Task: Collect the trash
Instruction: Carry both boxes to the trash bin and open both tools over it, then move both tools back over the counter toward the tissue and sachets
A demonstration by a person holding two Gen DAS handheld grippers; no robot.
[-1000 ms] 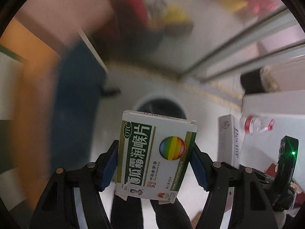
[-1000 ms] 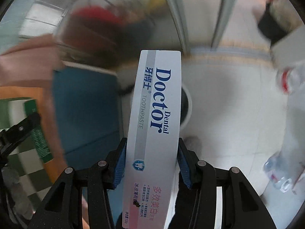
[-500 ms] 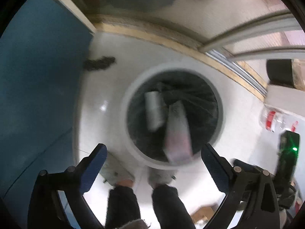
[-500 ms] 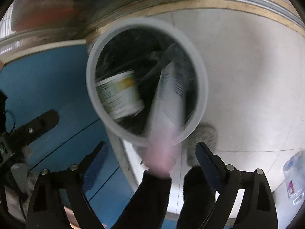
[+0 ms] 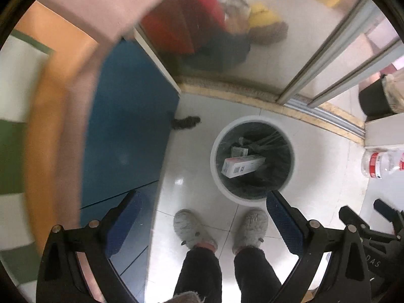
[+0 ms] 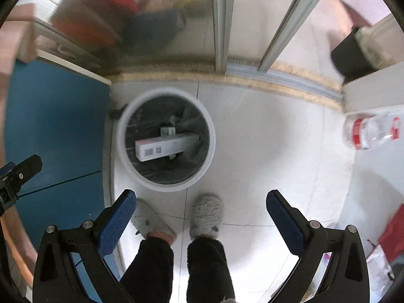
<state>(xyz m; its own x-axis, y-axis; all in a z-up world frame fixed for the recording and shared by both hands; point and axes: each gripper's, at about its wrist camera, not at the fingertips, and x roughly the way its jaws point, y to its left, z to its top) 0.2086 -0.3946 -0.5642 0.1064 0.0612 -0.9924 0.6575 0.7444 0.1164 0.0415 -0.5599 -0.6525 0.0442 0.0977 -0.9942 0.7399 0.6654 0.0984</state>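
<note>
A second earlier each of our grippers had pinched a carton; now both cartons lay in the trash bin (image 5: 252,157), so that drop was done, and we judged the next trash was still to fetch. Our left gripper (image 5: 204,224) stood spread wide and empty, the bin at about one o'clock from it. Our right gripper (image 6: 202,223) was likewise spread and empty, the bin at eleven o'clock. The long toothpaste box (image 6: 165,147), stiff white card with a printed code on its end, lay flat across the crinkled black liner; the smaller medicine box (image 6: 168,131) sat just behind it, touching. The bin's rim was smooth, round white plastic. A clear plastic bottle (image 6: 371,132) with red label lay at three o'clock, well apart, on glossy tile.
</note>
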